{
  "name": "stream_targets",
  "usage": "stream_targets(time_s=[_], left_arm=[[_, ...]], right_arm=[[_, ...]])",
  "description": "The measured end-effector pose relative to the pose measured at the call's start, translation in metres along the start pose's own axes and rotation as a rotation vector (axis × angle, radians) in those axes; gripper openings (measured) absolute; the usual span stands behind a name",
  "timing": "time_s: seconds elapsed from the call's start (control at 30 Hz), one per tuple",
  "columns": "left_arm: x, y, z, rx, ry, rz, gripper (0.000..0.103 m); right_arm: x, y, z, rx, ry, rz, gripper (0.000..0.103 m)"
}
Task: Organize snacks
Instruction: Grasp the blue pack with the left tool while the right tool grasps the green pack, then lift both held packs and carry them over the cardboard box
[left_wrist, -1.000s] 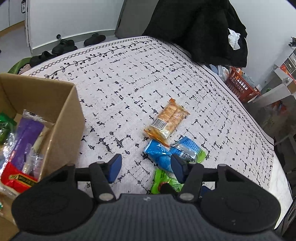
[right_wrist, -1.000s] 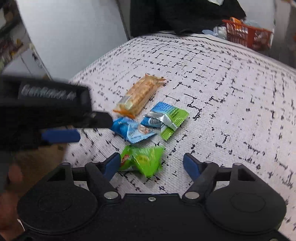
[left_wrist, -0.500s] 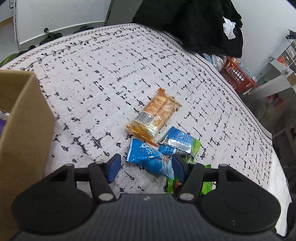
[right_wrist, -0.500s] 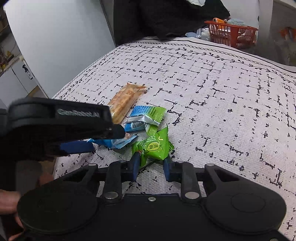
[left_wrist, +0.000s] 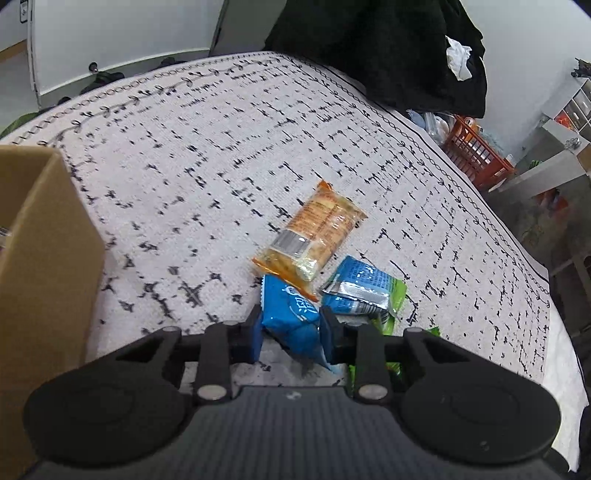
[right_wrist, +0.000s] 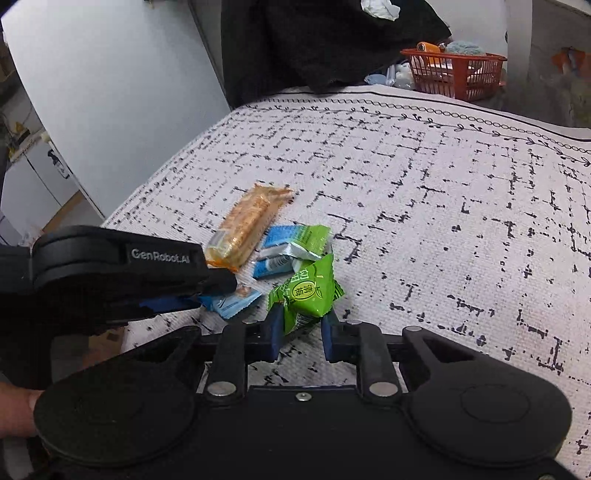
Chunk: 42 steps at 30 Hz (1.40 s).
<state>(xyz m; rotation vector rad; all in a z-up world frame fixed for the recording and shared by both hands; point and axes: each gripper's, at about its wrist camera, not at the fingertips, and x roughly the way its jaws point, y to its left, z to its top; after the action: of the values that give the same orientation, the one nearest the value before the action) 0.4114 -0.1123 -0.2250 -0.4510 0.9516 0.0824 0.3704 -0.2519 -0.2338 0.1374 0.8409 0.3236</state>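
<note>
on the patterned cloth (left_wrist: 229, 155), both grippers clamp snack packets.
left gripper (left_wrist: 291, 332) pinches the blue packet (left_wrist: 291, 314) just beside the orange cracker pack (left_wrist: 314, 232); right gripper (right_wrist: 301, 328) squeezes the green packet (right_wrist: 306, 291). cardboard box (left_wrist: 44, 240) stands left.

Since a second ago, the left hand-held gripper (left_wrist: 291, 334) has closed on the blue packet (left_wrist: 291, 314), the right hand-held gripper (right_wrist: 300, 334) on the green packet (right_wrist: 306, 291).
</note>
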Motion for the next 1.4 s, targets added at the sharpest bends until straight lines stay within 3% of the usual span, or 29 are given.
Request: stream_targets(time_s=[0.73,1.4], left_arm=[[-0.107,0.016,0.017,0.020,-0.163,0.055,0.030],[-0.181,0.078,0.016,-0.050,-0.250,0.146,0.030]], right_arm=[[-0.038,0.052,0.016,-0.072,-0.106,0.097,0.021],[-0.072,0.123,0.021,-0.199,-0.185,0.177,0.021]])
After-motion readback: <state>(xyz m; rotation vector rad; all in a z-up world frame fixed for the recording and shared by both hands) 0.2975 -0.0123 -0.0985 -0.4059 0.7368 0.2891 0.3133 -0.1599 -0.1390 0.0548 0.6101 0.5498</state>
